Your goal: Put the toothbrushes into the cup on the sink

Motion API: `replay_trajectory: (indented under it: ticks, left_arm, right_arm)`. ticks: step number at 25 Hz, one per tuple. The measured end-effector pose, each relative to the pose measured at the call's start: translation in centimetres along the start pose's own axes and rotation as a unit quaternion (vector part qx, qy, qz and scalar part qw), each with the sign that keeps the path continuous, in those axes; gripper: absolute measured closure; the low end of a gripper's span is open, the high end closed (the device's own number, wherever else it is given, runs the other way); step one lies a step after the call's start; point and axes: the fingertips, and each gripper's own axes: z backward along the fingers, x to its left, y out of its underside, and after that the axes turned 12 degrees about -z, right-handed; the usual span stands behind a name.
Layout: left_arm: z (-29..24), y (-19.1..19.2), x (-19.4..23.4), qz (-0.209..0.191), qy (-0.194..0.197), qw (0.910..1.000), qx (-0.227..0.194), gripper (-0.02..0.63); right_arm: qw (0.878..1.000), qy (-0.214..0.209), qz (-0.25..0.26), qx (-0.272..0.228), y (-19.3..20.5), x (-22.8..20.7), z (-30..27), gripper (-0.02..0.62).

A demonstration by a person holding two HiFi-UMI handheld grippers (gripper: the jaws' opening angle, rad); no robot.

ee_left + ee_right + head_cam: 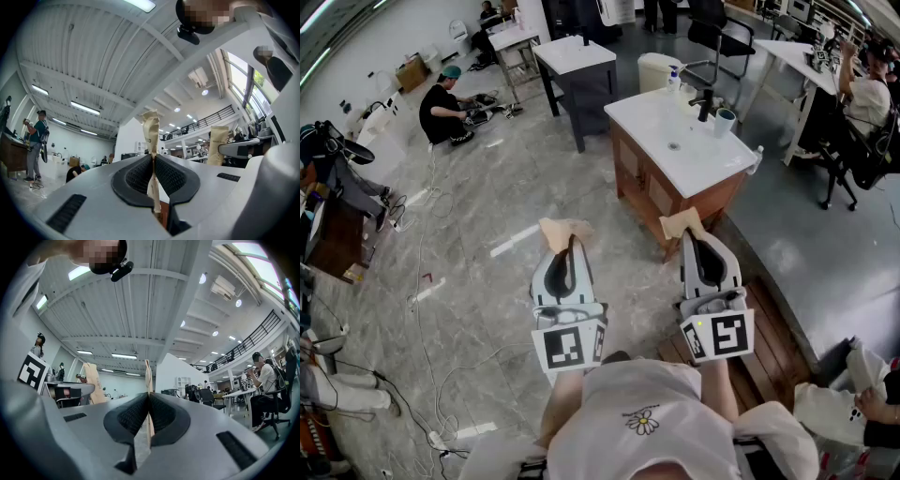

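Left gripper (567,246): jaws closed narrow on the left paper-sleeved toothbrush (562,230). In the left gripper view the ribbed pads (138,177) pinch the tan sleeve (151,131), which stands upright above the jaw line.

Right gripper (698,239): jaws likewise clamped on the right paper-sleeved toothbrush (680,223). The right gripper view shows this sleeve (148,376) edge-on between the pads.

Both grippers are held side by side, apart from each other, over the grey marble floor (487,309). A wooden platform (773,328) lies below and to the right of the right gripper.

The sink cabinet (656,192) stands ahead; its near corner is close to the right sleeve's tip in the head view. The white countertop (708,159) is bare along its near edge. The cup (726,121) stands at the far right of the countertop, just beside the black faucet (705,103).

Open floor runs left of the cabinet. Loose cables (422,281) cross it at far left. Beyond stands a dark table (577,58), and a crouching person (442,108) works farther left.
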Motion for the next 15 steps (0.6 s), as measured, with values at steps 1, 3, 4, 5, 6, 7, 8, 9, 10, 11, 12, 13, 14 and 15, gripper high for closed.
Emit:
replay_trajectory:
  ticks: [1,3,4,5,6,7,8,9,10,11,12,13,14,15]
  left_arm:
    - [-0.1,0.0,-0.2,0.001,-0.001,1.0000,0.000,0.577]
    - [-0.2,0.1,-0.6,0.002,-0.002,1.0000,0.001,0.577]
    - [-0.3,0.2,-0.7,0.002,-0.003,1.0000,0.001,0.577]
    - [-0.3,0.3,-0.7,0.002,-0.004,1.0000,0.002,0.577]
    - [-0.4,0.3,-0.8,0.002,-0.004,1.0000,0.003,0.577]
    - [-0.4,0.4,-0.8,0.002,-0.004,1.0000,0.004,0.577]
    - [-0.3,0.5,-0.8,0.003,-0.004,1.0000,0.005,0.577]
    - [-0.2,0.6,-0.9,0.004,-0.003,1.0000,0.007,0.577]
    - [0.0,0.8,-0.9,0.005,-0.003,0.9999,0.010,0.577]
    - [0.3,1.0,-0.9,0.006,-0.004,0.9999,0.013,0.577]
    - [0.5,1.2,-0.9,0.006,-0.005,0.9998,0.016,0.577]
    - [0.6,1.4,-0.8,0.005,-0.007,0.9998,0.018,0.577]
    - [0.5,1.6,-0.7,0.004,-0.008,0.9998,0.019,0.577]
    - [0.3,1.9,-0.5,0.004,-0.010,0.9997,0.021,0.577]
  right_arm:
    - [1.000,0.000,0.000,0.001,0.1,-0.3,0.0,0.581]
    - [1.000,-0.002,0.000,0.002,0.2,-0.7,0.0,0.581]
    - [1.000,-0.004,0.001,0.004,0.4,-0.8,0.0,0.581]
    - [1.000,-0.008,0.003,0.005,0.5,-0.7,-0.1,0.581]
    - [1.000,-0.012,0.005,0.006,0.6,-0.7,-0.1,0.581]
    - [1.000,-0.017,0.009,0.006,0.6,-0.5,-0.1,0.581]
    - [1.000,-0.020,0.013,0.006,0.7,-0.4,-0.1,0.581]
    - [1.000,-0.022,0.016,0.007,0.8,-0.4,0.1,0.581]
    - [1.000,-0.022,0.017,0.009,1.1,-0.4,0.2,0.581]
    - [1.000,-0.021,0.016,0.010,1.3,-0.5,0.3,0.581]
    - [1.000,-0.020,0.014,0.011,1.6,-0.7,0.4,0.581]
    - [1.000,-0.019,0.011,0.010,1.7,-0.8,0.3,0.581]
    - [1.000,-0.019,0.007,0.008,1.9,-1.0,0.1,0.581]
    - [1.000,-0.020,0.005,0.007,2.0,-1.1,-0.1,0.581]
